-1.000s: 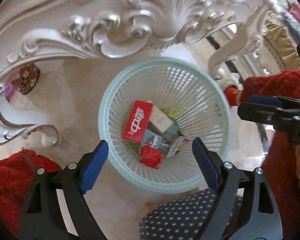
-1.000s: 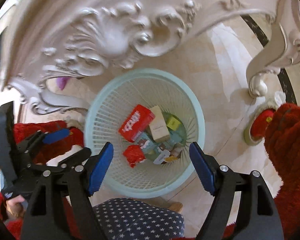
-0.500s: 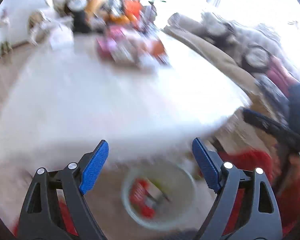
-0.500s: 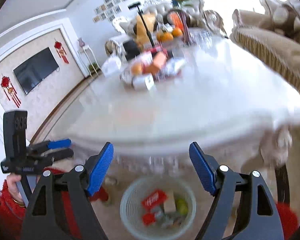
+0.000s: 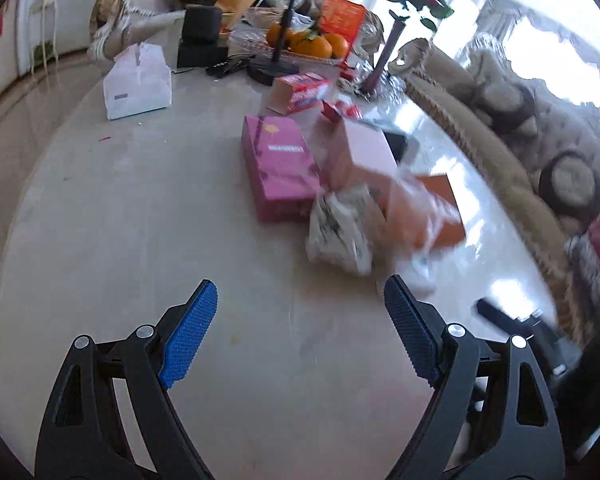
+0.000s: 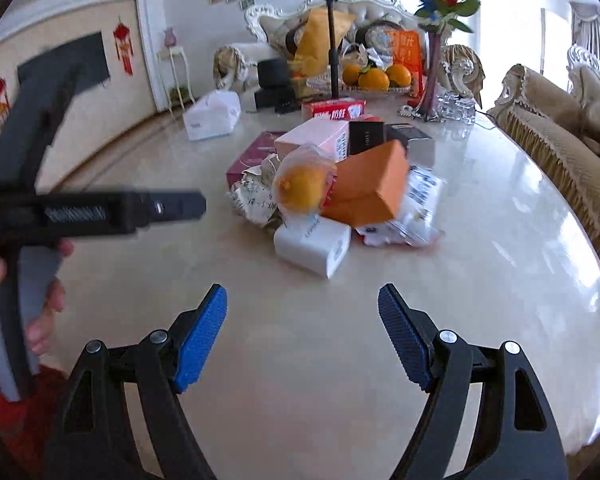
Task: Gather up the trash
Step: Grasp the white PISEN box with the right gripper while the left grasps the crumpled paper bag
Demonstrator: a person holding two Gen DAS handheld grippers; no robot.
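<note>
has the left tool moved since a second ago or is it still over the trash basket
Yes. The left tool has swung up from the floor: a second ago its view looked down into the basket under the table edge; now it faces the table top and the pink box, open and empty.

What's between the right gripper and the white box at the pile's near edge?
Bare tabletop only, in the right wrist view: nothing between the right gripper and the white box.

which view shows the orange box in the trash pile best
The right wrist view. There the orange box sits near the middle of the frame, fairly sharp, with its top and front faces showing, leaning on the pile. In the left wrist view the same box is motion-blurred and partly veiled by clear plastic.
</note>
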